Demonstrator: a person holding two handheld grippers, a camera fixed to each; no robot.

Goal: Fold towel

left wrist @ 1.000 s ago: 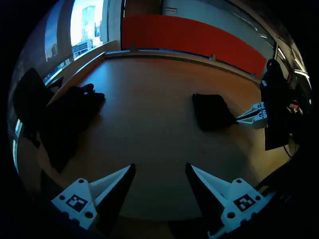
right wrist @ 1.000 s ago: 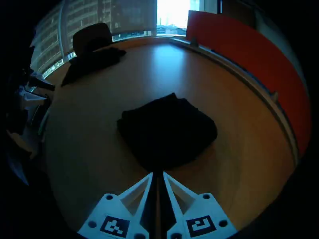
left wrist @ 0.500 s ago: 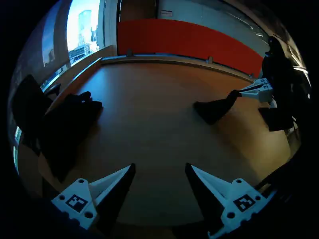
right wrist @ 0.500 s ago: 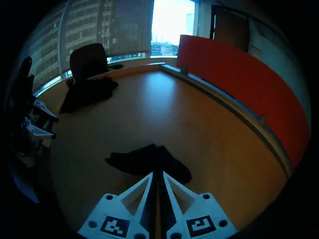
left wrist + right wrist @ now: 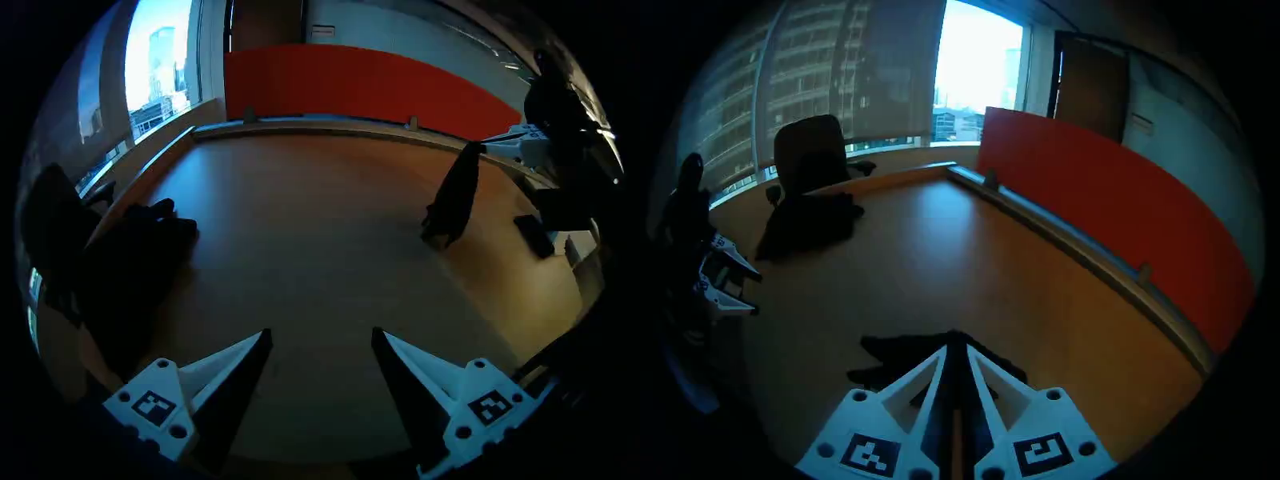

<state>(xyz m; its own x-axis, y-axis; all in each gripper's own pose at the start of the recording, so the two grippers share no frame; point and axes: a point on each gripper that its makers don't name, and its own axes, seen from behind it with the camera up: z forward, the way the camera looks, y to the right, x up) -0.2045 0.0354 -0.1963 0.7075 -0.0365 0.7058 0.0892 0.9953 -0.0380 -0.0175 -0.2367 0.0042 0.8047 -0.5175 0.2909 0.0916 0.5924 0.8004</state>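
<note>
The left gripper (image 5: 320,332) holds its fingers wide apart, empty, over the table (image 5: 304,208). Far ahead, right of its right finger, the towel (image 5: 454,196) hangs from the right gripper (image 5: 956,348), whose fingers are pressed together on the cloth. I judge this is the lift before folding; next, the left gripper should catch a free corner.

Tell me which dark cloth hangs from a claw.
The towel in the right claw; the other dark heap lies on the table beside the chair.
</note>
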